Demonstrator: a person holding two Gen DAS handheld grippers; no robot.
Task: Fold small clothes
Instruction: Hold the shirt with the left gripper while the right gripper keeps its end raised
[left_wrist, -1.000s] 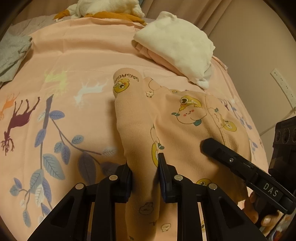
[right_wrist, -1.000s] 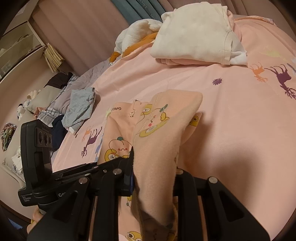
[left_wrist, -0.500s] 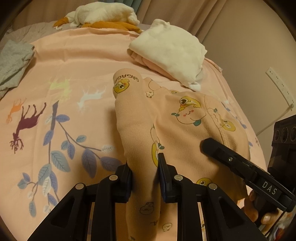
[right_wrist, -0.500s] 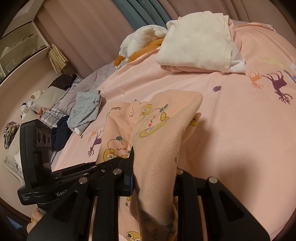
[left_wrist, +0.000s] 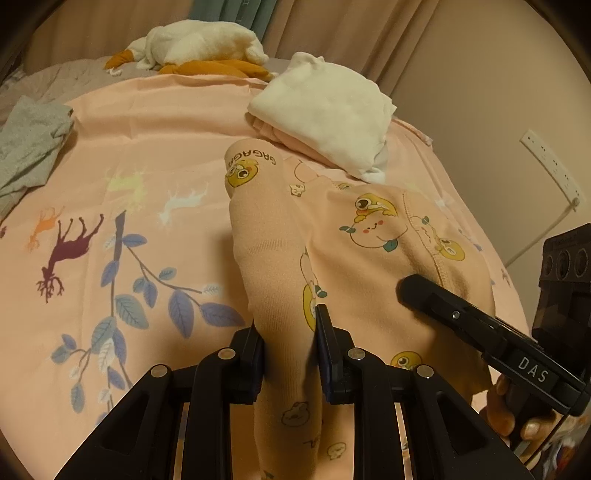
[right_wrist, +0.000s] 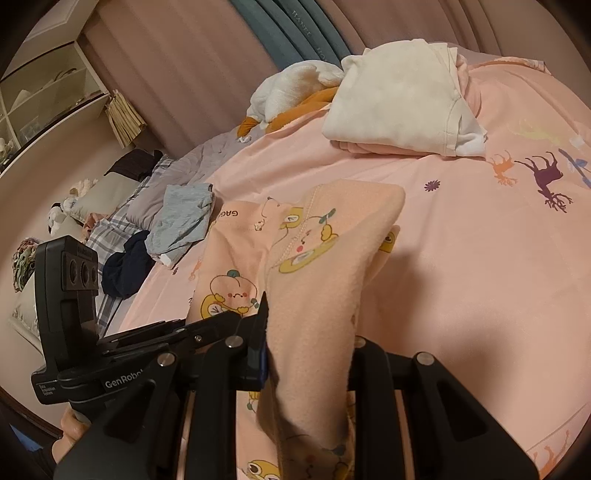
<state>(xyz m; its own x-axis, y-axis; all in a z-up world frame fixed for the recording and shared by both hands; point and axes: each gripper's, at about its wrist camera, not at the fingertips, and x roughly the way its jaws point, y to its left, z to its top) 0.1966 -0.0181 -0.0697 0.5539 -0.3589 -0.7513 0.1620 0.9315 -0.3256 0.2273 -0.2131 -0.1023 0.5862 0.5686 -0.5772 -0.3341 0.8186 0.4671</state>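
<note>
Both tongs are clamped on the same little peach garment (left_wrist: 369, 258), the one with cartoon duck prints. The left tongs (left_wrist: 290, 347) pinch a bunched fold of it right between the pads, and the right tongs (right_wrist: 306, 347) do the same with the other edge, fleecy inside facing out. From the left view you can see the right-hand tool poking in just beside, with a hand (left_wrist: 517, 410) wrapped round its handle.

Progress-wise I'd say this is mid-fold: the near part of the garment is lifted off the bed (right_wrist: 480, 277) and draped from the two grips, while the far part trails ahead of the tongs on the pink animal-print cover. So it's picked up but not laid over or flattened yet, and it isn't on any pile.

Further ahead of the tongs sits a stack of folded clothes (left_wrist: 332, 122), cream on top of pink, which looks like finished work. Well off to the left side of the left tongs there's a loose grey garment (right_wrist: 184, 218) plus some dark and plaid stuff, probably still waiting. At the far end a plush goose (left_wrist: 199, 44) lies along the headboard.

Nothing really blocks the fold; the cover just ahead of the tongs is bare. The folded stack is near enough that I'd watch the far hem.
</note>
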